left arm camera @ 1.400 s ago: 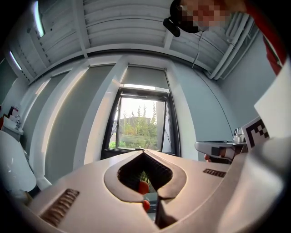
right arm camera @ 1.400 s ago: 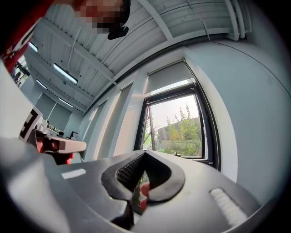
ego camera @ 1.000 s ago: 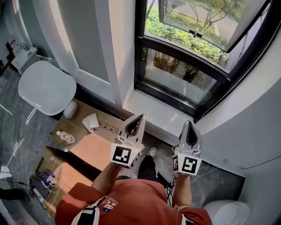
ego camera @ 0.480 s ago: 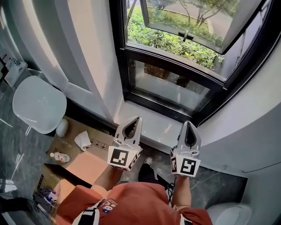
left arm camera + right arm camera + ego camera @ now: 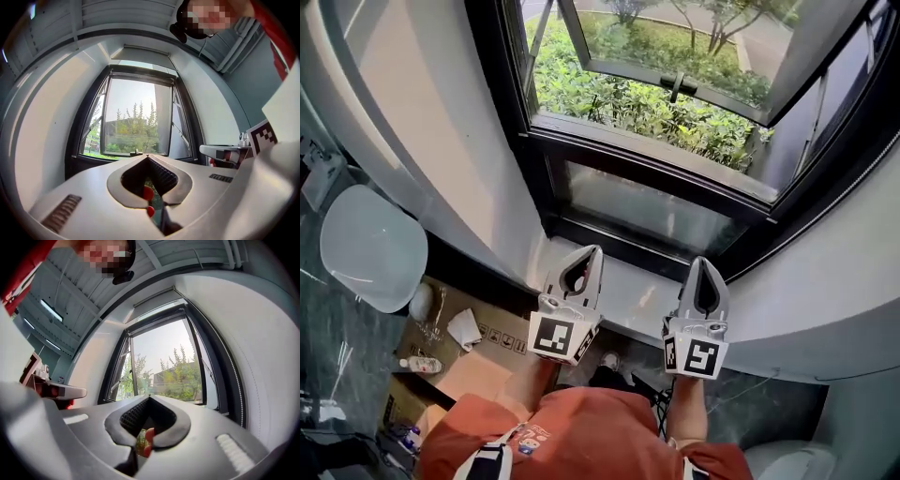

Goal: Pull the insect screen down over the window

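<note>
the left gripper [image 5: 591,253] is held with its jaws pressed together and nothing is gripped between them, as is shown plainly in the left gripper view [image 5: 148,158]. the right gripper [image 5: 705,264] is likewise clenched on nothing, its tips being seen to meet in the right gripper view [image 5: 149,397]. both are carried side by side, a little apart, in front of a red shirt [image 5: 572,436], and are pointed toward the window [image 5: 656,141] and slightly upward. just beyond their tips a white sill [image 5: 630,281] is seen, untouched by either, and behind it a fixed lower pane [image 5: 647,208] is set in a dark frame. above that pane a sash [image 5: 675,47] is swung outward, and green shrubs [image 5: 619,103] are seen through the opening. the insect screen cannot be made out with certainty: only a dark bar [image 5: 140,77] is seen along the top of the window frame, high above both grippers and well apart from them, and the opening below it is left uncovered. to the left, on the floor, a white seat [image 5: 366,246] and a cardboard box [image 5: 478,361] are seen.
</note>
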Tool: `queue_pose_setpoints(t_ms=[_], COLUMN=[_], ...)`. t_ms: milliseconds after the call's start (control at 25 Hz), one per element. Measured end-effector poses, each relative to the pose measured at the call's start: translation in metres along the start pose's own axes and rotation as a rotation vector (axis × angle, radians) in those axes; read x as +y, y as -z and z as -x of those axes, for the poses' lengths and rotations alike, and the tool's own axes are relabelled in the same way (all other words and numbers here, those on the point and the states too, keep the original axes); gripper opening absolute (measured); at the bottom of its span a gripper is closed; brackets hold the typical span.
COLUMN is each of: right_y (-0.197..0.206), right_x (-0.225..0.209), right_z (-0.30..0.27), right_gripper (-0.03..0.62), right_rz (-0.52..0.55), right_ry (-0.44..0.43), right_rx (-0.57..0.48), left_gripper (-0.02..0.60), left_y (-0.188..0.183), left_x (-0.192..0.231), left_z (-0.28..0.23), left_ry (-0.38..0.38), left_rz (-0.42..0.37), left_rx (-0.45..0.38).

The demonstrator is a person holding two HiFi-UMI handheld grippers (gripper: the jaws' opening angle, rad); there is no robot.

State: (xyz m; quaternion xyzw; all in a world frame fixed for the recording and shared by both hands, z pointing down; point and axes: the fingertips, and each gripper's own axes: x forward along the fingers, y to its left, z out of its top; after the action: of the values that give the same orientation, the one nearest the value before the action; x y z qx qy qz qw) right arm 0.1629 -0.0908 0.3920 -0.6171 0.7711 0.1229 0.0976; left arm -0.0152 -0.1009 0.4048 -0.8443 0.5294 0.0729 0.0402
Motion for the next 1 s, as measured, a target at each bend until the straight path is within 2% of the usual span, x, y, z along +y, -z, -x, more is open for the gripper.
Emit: queue_pose_setpoints(t_ms=[480,1000], right_y=[0.014,0.014], right_x=[-0.045,-0.046], right_z=[-0.051,-0.095], right_gripper=[0.009,0.009], right_rz=[0.017,0.093], right_ry=[0.044,0.152], right_rx=[0.0,-0.009], left_gripper=[0.005,0.005], left_y=[0.004,0.002], left_x=[0.004,0.034], left_z=[-0.078,-0.135], left_ry=[0.022,0.133], left_rz=[0.001,0.01], left_rx=[-0.008,-0.04])
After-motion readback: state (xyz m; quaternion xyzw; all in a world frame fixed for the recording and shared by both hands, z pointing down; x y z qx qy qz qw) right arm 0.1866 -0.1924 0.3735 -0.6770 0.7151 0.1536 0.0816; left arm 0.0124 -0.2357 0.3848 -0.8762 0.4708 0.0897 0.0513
